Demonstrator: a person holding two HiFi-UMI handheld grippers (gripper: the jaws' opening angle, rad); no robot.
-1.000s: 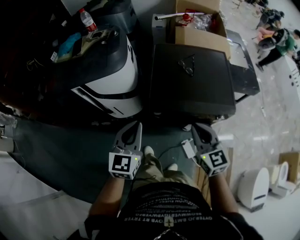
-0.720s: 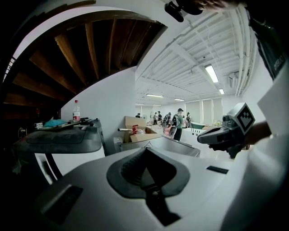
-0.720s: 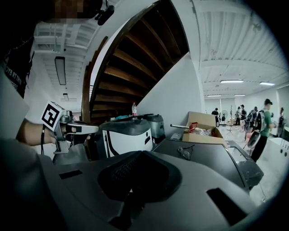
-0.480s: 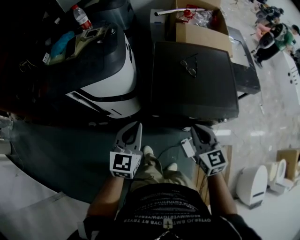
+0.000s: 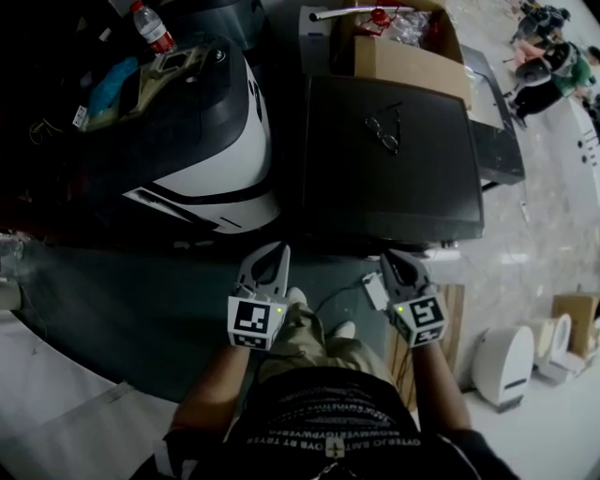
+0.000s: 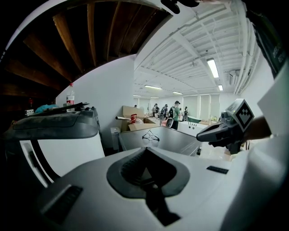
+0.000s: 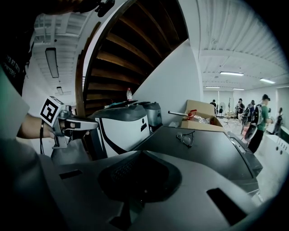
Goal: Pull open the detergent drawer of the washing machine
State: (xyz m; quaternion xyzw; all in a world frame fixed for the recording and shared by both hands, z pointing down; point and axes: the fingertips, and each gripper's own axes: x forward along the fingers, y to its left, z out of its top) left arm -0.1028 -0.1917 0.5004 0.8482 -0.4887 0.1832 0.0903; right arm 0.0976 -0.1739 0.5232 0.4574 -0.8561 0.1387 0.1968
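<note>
The washing machine (image 5: 389,159) is the dark-topped box ahead of me, with a pair of glasses (image 5: 384,127) lying on its lid. Its front face and detergent drawer are hidden in every view. My left gripper (image 5: 274,255) is shut and empty, hanging just before the machine's near left corner. My right gripper (image 5: 397,262) is also shut with nothing in it, near the right corner. In the left gripper view my own jaws (image 6: 145,150) point over the lid (image 6: 167,140), and the right gripper (image 6: 201,136) shows alongside. The right gripper view looks past its jaws (image 7: 141,153) at the lid (image 7: 203,151) and the left gripper (image 7: 92,123).
A white and black appliance (image 5: 206,150) stands close on the left, with a water bottle (image 5: 150,26) and clutter on top. A cardboard box (image 5: 403,52) sits behind the washing machine. A white plug block (image 5: 372,292) with its cable hangs by my right gripper. People stand far right (image 5: 553,70).
Both grippers have sunk a little together and stand closer to the washing machine's near edge. Both stayed shut and empty.
</note>
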